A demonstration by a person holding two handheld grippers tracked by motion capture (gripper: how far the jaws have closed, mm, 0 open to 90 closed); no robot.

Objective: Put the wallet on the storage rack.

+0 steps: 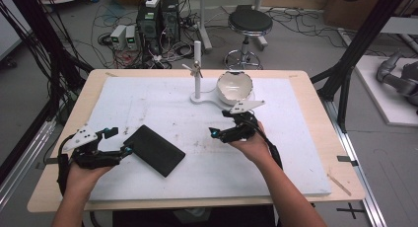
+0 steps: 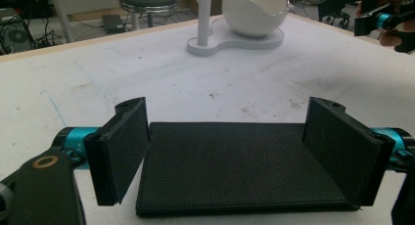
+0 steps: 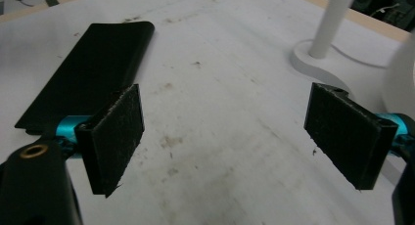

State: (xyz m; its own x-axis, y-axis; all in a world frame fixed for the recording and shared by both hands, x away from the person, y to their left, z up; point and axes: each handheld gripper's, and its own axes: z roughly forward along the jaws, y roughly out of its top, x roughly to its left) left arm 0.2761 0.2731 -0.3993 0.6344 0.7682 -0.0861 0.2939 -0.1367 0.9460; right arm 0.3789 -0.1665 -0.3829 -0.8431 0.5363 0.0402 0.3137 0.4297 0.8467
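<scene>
At the near left of the table (image 1: 296,153), the black wallet (image 2: 240,166) is framed by the spread left gripper (image 2: 240,151), probably for grasping, while the right gripper (image 3: 235,137) is held open nearby.

The left claw (image 2: 230,151) stands wide open, its jaws either side of a flat black wallet (image 2: 240,166) lying on the white worktop (image 2: 147,73). Far beyond sits a white lamp base (image 2: 235,39); the right claw (image 2: 377,17) hovers far right.
</scene>
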